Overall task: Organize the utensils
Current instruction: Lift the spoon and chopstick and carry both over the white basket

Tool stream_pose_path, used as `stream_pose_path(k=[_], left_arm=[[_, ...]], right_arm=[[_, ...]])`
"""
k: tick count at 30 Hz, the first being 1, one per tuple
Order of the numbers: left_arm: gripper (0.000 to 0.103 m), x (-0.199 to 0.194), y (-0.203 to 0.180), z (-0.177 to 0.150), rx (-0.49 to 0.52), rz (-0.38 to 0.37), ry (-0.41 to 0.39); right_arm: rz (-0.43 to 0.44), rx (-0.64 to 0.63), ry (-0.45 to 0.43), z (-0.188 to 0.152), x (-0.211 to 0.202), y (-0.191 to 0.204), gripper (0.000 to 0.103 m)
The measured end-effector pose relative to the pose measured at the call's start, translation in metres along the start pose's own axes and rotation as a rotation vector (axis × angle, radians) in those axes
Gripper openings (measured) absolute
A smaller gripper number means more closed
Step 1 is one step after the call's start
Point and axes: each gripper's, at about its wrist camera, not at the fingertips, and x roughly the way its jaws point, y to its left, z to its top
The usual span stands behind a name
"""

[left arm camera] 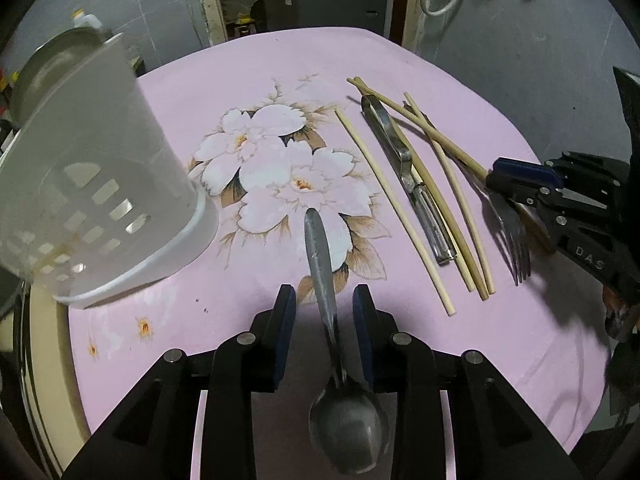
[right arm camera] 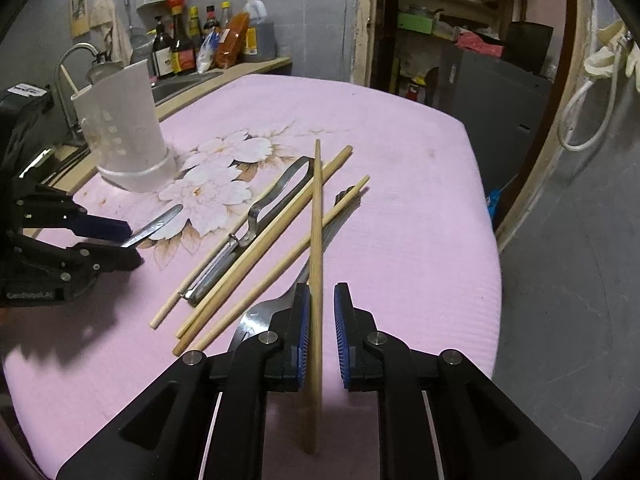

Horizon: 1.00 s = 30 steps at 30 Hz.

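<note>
We are gathering utensils, the left gripper [left arm camera: 324,308] straddling a spoon [left arm camera: 326,304] and the right gripper [right arm camera: 322,308] straddling a chopstick [right arm camera: 316,264], both seemingly spread and not yet pinching, so next we close, then carry toward the white holder [left arm camera: 96,184] at left of frame.

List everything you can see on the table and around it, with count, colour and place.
Holder: one, white, table's far left; one chopstick inside.
Chopsticks: four loose, tan, centre pile; a fifth between the right gripper's fingers.
Peeler: one, steel, among the pile.
Fork: one, steel, under the pile.
Spoon: one, grey, between the left gripper's fingers.
Tablecloth: pink, floral.
Bottles: several, back counter.
Left gripper: black, blue pads, open.
Right gripper: same, open.
</note>
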Motion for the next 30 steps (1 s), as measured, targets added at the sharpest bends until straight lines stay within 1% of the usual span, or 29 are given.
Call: stream_pose_path(k=[1,3,5,7,8,9,10,12,15,18,21,23,26,30], left_arm=[[0.026,0.005,-0.003,0.006,0.005,-0.001,0.006],[0.025,0.009,-0.002,0.008,0.018,-0.008,0.018],[0.024,0.014,-0.002,0.016,0.024,-0.02,0.03],[0.02,0.015,0.0,0.019,0.025,-0.028,0.034],[0.014,0.014,0.001,0.017,0.02,-0.031,0.031],[0.009,0.012,0.005,0.016,0.013,-0.036,0.027],[0.007,0.01,0.007,0.017,-0.002,-0.044,0.022],[0.007,0.008,0.016,0.017,-0.048,-0.071,0.005],[0.007,0.001,0.025,0.012,-0.103,-0.093,-0.044],[0.007,-0.01,0.032,0.006,-0.123,-0.083,-0.113],[0.007,-0.026,0.031,0.001,-0.12,-0.044,-0.206],[0.007,-0.037,0.028,-0.003,-0.123,-0.034,-0.268],[0.007,-0.052,0.023,-0.007,-0.142,-0.029,-0.374],[0.007,-0.071,0.026,-0.007,-0.166,-0.01,-0.505]], right_arm=[[-0.003,-0.007,0.009,0.002,0.003,0.001,0.011],[-0.011,-0.02,0.033,0.006,0.011,0.003,0.011],[0.003,-0.014,0.044,0.01,0.016,0.001,0.011],[0.016,-0.008,0.063,0.015,0.02,0.0,0.011],[0.025,-0.007,0.073,0.018,0.023,-0.001,0.011],[0.031,-0.005,0.079,0.02,0.024,-0.001,0.011],[0.038,-0.005,0.086,0.023,0.027,-0.002,0.011],[0.048,-0.01,0.087,0.025,0.029,0.0,0.01],[0.081,0.031,0.073,0.024,0.028,-0.003,0.005],[0.107,0.083,0.02,0.02,0.018,-0.007,0.005],[0.103,0.112,-0.063,0.014,0.0,-0.008,0.005],[0.126,0.146,-0.118,0.011,-0.011,-0.009,0.005],[0.16,0.176,-0.238,0.009,-0.03,-0.006,0.005],[0.175,0.181,-0.448,0.012,-0.056,0.007,0.005]])
